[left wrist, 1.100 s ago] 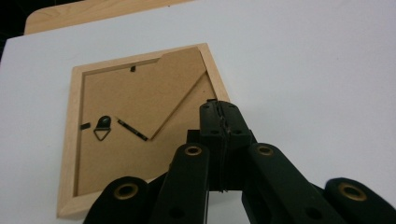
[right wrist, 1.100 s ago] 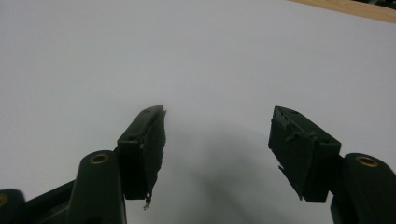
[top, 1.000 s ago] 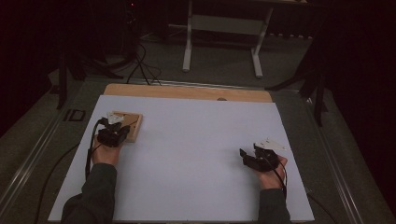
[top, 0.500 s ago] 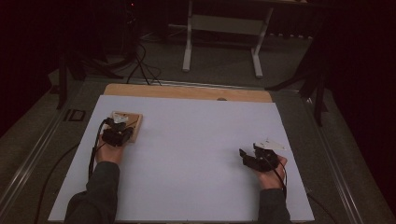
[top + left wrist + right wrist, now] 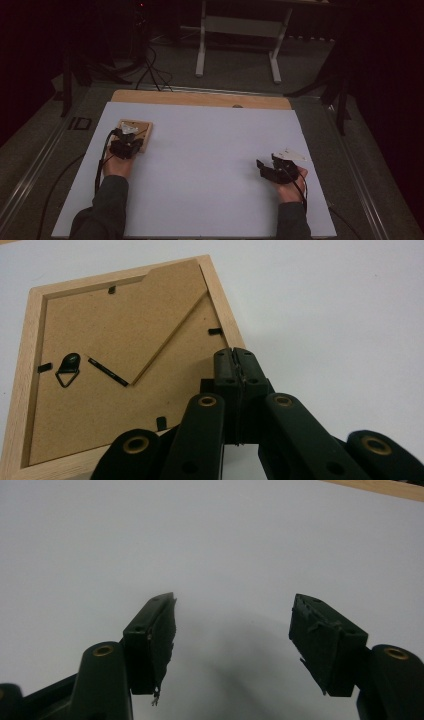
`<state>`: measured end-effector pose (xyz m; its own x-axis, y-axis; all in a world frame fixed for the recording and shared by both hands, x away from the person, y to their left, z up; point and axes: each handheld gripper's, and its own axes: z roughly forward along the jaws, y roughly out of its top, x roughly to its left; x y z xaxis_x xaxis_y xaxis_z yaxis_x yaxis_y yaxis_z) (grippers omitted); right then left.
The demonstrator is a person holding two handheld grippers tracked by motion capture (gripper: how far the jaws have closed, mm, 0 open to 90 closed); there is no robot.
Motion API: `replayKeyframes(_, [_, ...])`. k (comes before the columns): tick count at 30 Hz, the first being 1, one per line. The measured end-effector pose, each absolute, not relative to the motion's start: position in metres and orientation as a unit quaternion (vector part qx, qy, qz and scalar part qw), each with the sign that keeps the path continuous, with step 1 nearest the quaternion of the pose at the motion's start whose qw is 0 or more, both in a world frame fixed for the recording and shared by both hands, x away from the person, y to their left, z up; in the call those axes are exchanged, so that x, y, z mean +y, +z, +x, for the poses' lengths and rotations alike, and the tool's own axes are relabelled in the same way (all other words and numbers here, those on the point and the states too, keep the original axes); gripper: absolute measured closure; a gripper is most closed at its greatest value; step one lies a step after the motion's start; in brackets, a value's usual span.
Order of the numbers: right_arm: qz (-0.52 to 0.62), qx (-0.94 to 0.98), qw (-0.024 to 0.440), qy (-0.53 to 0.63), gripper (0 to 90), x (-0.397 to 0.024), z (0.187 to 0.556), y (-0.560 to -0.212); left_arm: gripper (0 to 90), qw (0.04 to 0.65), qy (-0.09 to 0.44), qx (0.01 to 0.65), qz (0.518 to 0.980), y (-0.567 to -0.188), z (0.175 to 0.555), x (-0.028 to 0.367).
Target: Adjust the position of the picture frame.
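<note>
The frame (image 5: pixel 120 360) is lying face down near the left edge of the white board (image 5: pixel 210 150), its brown backing showing. The left gripper (image 5: pixel 234 360) is hovering over the frame's right rail with its jaws pressed together, gripping nothing. The right gripper (image 5: pixel 232 630) is resting well apart over bare board, jaws spread wide.
</note>
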<state>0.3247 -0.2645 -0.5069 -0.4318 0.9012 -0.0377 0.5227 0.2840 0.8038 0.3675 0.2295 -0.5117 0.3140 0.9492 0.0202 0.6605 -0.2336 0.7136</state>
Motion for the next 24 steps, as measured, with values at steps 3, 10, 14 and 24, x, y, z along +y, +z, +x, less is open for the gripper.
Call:
replayKeyframes(3, [0.468, 0.76, 0.254, 0.372, 34.2, -0.264, 0.325, -0.507, 89.8, 0.311, 0.233, 0.533, 0.751, -0.512, 0.367, 0.227])
replayKeyframes(10, [0.468, 0.76, 0.254, 0.372, 34.1, -0.264, 0.325, -0.507, 89.8, 0.322, 0.229, 0.522, 0.755, -0.513, 0.366, 0.216])
replayKeyframes(14, [0.467, 0.761, 0.253, 0.373, 34.0, -0.264, 0.325, -0.507, 89.9, 0.328, 0.225, 0.52, 0.756, -0.514, 0.366, 0.211])
replayKeyframes(24, [0.467, 0.761, 0.252, 0.373, 33.9, -0.264, 0.325, -0.507, 89.9, 0.341, 0.215, 0.514, 0.757, -0.515, 0.364, 0.198])
